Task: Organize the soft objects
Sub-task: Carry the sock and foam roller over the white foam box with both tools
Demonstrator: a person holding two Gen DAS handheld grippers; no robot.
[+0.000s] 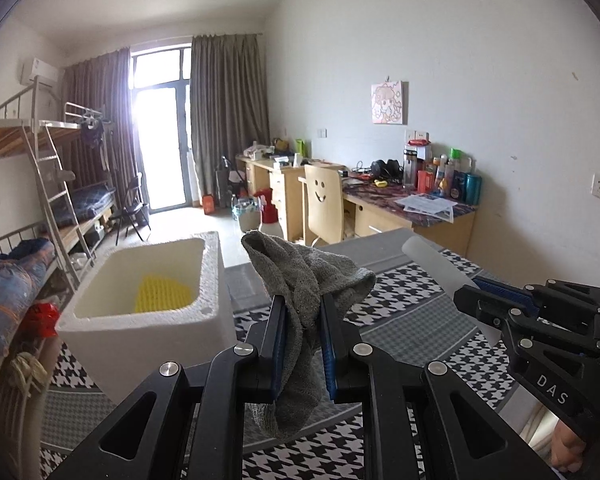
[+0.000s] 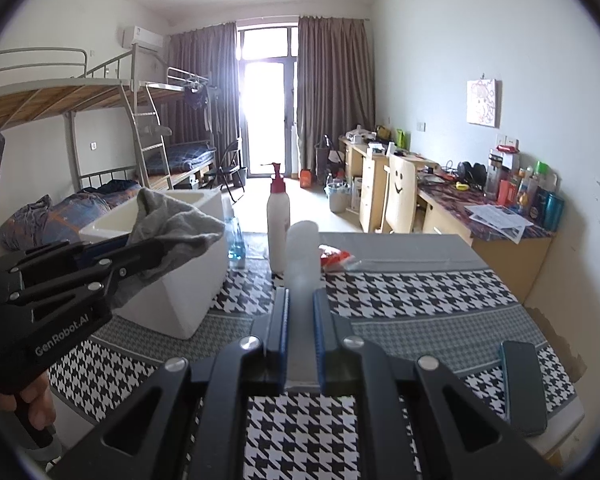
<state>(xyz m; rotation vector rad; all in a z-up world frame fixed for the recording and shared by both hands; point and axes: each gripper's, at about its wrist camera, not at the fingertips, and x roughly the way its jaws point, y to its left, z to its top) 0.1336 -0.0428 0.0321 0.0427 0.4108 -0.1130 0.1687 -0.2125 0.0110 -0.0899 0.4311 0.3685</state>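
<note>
My left gripper [image 1: 303,304] is shut on a grey sock [image 1: 300,280], held in the air to the right of a white foam box [image 1: 148,320]. A yellow mesh item [image 1: 162,294] lies inside the box. The right wrist view also shows the sock [image 2: 172,220], the left gripper [image 2: 156,248] and the box [image 2: 188,304]. My right gripper [image 2: 300,300] is shut on a translucent white plastic tube [image 2: 302,256], held above the table. In the left wrist view the tube [image 1: 440,272] sticks out of the right gripper [image 1: 472,292].
The table wears a black-and-white houndstooth cloth [image 2: 420,300]. On it stand a white pump bottle [image 2: 278,220] and a clear blue bottle [image 2: 236,244], with a red-and-white packet [image 2: 334,258] and a dark phone [image 2: 522,388]. Bunk beds stand left, desks right.
</note>
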